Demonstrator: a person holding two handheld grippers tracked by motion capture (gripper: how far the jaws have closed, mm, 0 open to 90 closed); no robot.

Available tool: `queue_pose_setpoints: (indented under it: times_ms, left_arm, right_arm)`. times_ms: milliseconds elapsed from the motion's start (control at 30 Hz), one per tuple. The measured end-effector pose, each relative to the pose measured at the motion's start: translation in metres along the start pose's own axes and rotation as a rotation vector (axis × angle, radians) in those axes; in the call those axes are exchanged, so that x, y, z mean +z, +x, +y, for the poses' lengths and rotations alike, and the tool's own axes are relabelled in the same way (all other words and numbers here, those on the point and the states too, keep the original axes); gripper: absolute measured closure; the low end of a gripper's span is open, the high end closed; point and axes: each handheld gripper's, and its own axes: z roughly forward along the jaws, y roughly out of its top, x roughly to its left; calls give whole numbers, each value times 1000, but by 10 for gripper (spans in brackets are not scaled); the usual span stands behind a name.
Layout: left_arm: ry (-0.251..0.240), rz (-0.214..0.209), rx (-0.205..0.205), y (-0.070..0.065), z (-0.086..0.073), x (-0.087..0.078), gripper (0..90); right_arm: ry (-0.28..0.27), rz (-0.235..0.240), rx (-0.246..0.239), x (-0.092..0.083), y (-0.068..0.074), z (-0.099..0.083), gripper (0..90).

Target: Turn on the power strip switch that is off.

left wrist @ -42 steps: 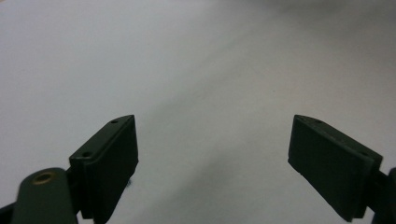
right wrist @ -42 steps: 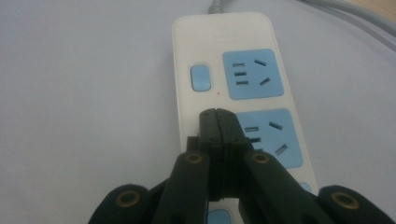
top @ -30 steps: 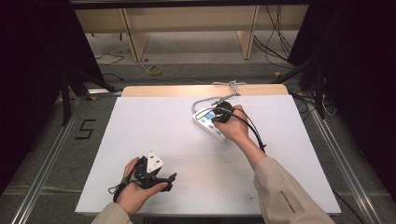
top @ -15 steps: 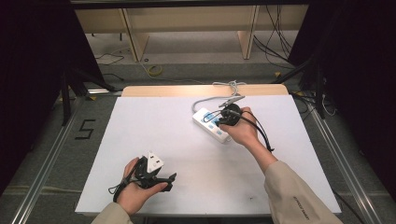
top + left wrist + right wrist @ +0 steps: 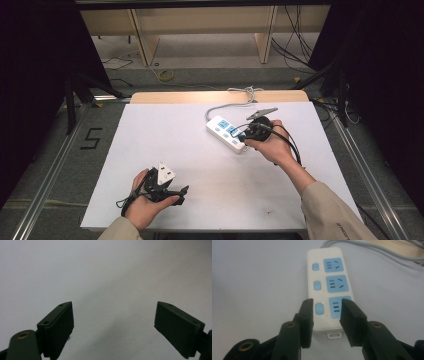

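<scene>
White power strip (image 5: 325, 287) with blue sockets on white table (image 5: 175, 135).

Black "5" (image 5: 91, 138) marked on floor (image 5: 45, 165) left of table

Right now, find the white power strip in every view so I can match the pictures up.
High view: the power strip lies right of centre on the white table, angled, with the right gripper at its near end.
Left gripper view: not in this picture.
Right gripper view: the strip sits at upper centre, running away from the gripper.
Shared landmark: its grey cable, leaving the far end.
</scene>
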Motion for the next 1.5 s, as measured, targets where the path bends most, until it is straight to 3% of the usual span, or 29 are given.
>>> queue_pose_setpoints:
  times_ms: [500, 933, 1333, 1500]
  left_arm:
    - [4, 3, -7, 1, 0, 0, 154]
    - [6, 9, -8, 1, -1, 0, 153]
    - [5, 13, -13, 2, -1, 0, 153]
    - [6, 14, -11, 2, -1, 0, 153]
  right_arm:
    - [-71, 18, 38, -42, -10, -39, 494]
    - [-119, -26, 83, -78, -24, -91, 409]
    - [-163, -26, 99, -99, -27, -136, 348]
    - [-166, -29, 114, -101, -30, -146, 339]
